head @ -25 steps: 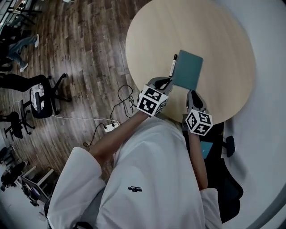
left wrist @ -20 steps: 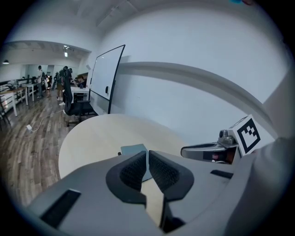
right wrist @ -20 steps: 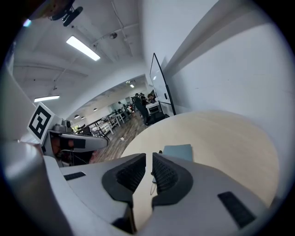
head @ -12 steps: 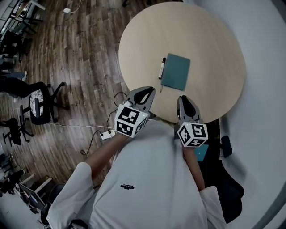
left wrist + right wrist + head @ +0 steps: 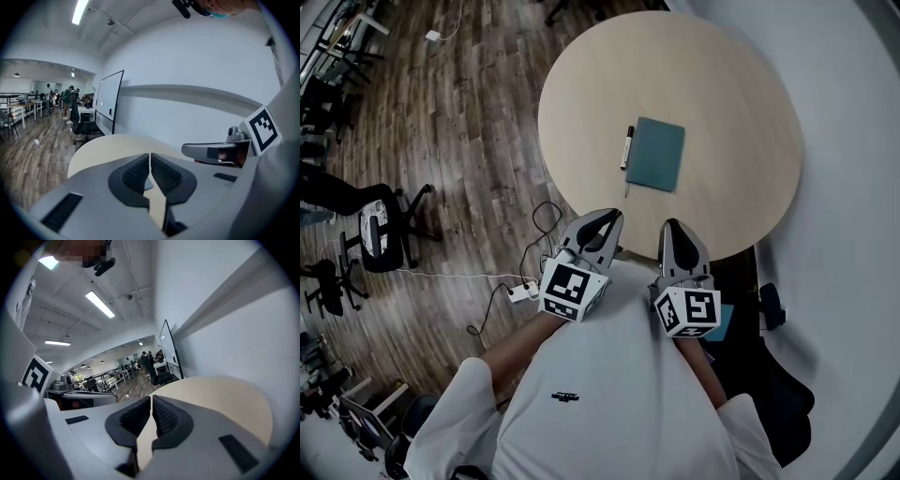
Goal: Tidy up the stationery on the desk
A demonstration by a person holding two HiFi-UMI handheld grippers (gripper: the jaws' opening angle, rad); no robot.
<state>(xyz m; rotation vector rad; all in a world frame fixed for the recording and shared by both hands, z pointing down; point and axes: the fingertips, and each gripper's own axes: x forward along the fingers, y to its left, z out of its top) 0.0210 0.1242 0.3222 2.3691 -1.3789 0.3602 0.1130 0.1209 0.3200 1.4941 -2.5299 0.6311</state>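
head view: a teal rectangular notebook [image 5: 656, 155] lies flat on the round pale wood-grain table [image 5: 722, 103], with a slim black pen [image 5: 626, 148] just beside its left edge. the grey plastic left claw [image 5: 598, 228] and right claw [image 5: 675, 234] hang at the near rim, well apart from both. dark plank floor [image 5: 459, 122]. the white shirt's print is too small to read.

left gripper view: ribbed black pads [image 5: 136, 173] are together, gripping nothing.

right gripper view: its pads [image 5: 136, 417] are likewise closed and empty. an open office lies beyond.
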